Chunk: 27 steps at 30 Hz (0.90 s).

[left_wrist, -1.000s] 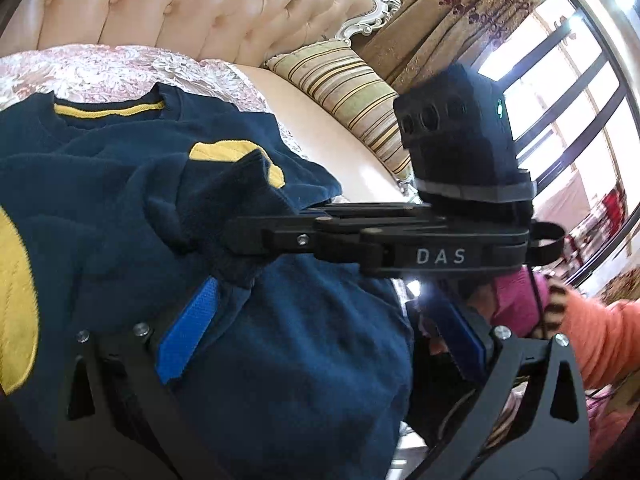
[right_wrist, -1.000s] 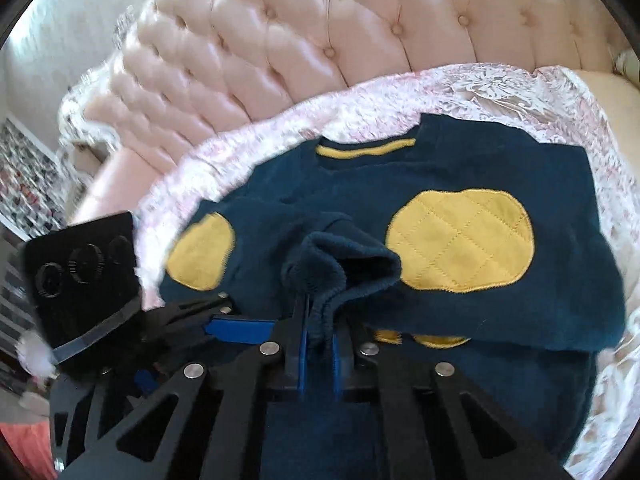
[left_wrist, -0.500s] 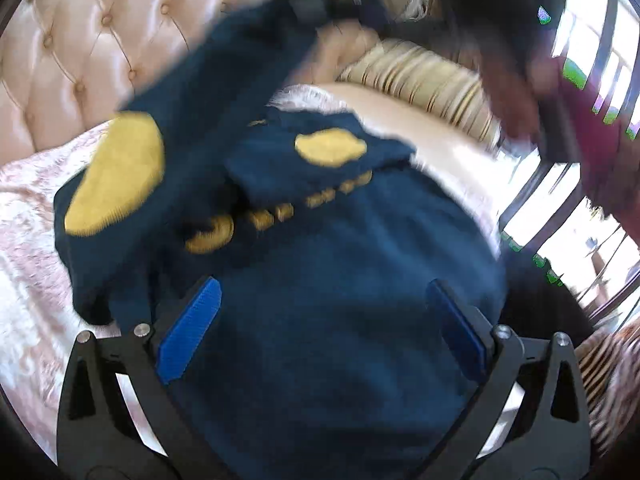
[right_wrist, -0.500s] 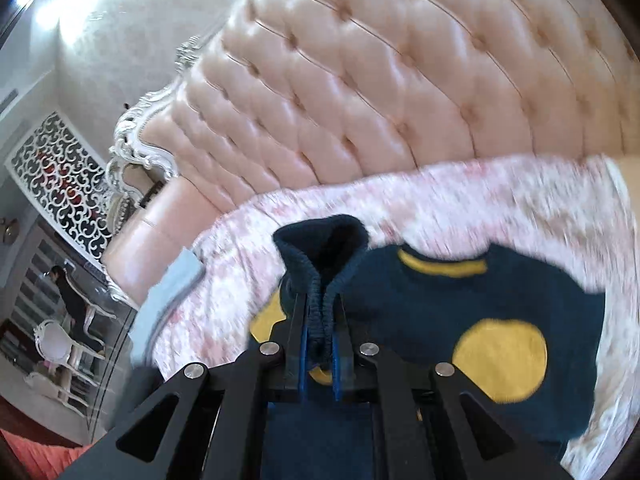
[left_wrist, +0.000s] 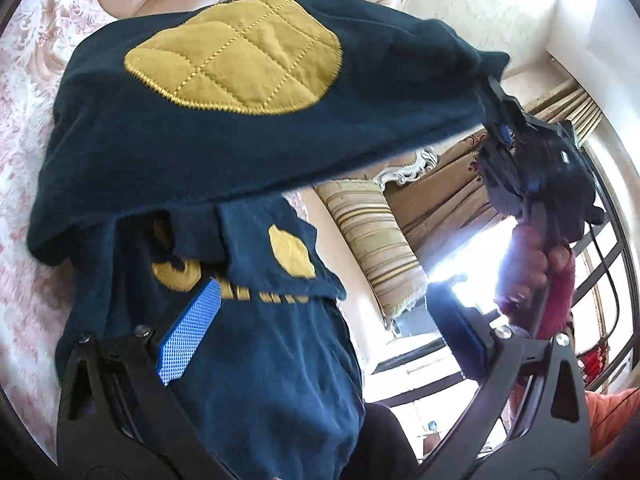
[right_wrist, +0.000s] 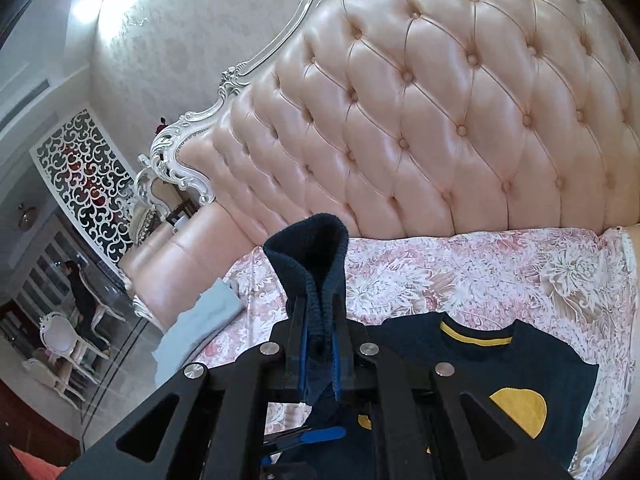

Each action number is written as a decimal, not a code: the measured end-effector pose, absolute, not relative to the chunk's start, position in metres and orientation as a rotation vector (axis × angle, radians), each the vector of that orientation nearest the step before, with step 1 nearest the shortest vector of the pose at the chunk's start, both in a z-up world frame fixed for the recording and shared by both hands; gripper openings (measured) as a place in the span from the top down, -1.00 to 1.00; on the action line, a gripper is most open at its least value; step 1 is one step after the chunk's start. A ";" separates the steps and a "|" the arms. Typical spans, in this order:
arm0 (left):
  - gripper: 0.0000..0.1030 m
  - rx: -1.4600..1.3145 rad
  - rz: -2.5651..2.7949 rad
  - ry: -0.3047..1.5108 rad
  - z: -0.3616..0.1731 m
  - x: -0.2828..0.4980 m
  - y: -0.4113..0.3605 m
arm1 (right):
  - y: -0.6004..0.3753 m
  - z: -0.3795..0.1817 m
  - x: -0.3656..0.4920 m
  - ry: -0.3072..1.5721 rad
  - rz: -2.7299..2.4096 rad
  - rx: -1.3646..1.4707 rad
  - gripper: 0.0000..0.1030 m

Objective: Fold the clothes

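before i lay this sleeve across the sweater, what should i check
1. Right hand-held gripper shut on cuff: ok.
2. Sleeve lifted off the sweater: ok.
3. Left hand-held gripper open, holding nothing: ok.
4. Sweater body flat on the bedspread: not ok, the other sleeve lies rumpled across the chest.
5. Hem straight: cannot tell, out of view.

The left hand-held gripper [left_wrist: 316,344], black-framed with blue textured pads, has its two fingers spread wide apart with nothing pinched between them. The right hand-held gripper [right_wrist: 320,344] is raised high, its blue-lined fingers closed tight, gripped from below by the person's right hand [left_wrist: 532,264].
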<state>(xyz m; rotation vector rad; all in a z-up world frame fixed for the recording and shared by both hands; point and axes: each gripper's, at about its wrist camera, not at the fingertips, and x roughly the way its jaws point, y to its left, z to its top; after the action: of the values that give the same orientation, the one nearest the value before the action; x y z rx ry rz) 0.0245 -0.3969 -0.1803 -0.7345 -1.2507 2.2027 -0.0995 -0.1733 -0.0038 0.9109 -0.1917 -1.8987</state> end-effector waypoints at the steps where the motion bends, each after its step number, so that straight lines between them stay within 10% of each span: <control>1: -0.99 -0.731 2.227 -1.273 -0.182 0.023 -0.399 | -0.172 -0.002 -0.099 -0.191 -1.896 0.908 0.83; 27: -0.99 -0.568 2.603 -1.323 -0.162 0.039 -0.456 | -0.135 0.011 -0.099 -0.257 -1.935 0.812 0.83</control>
<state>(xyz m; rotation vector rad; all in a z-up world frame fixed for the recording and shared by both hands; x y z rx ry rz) 0.0388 -0.4560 -0.1618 -0.5684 -1.3231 2.6028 -0.0988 -0.1353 0.0107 0.8124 -0.2566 -1.9347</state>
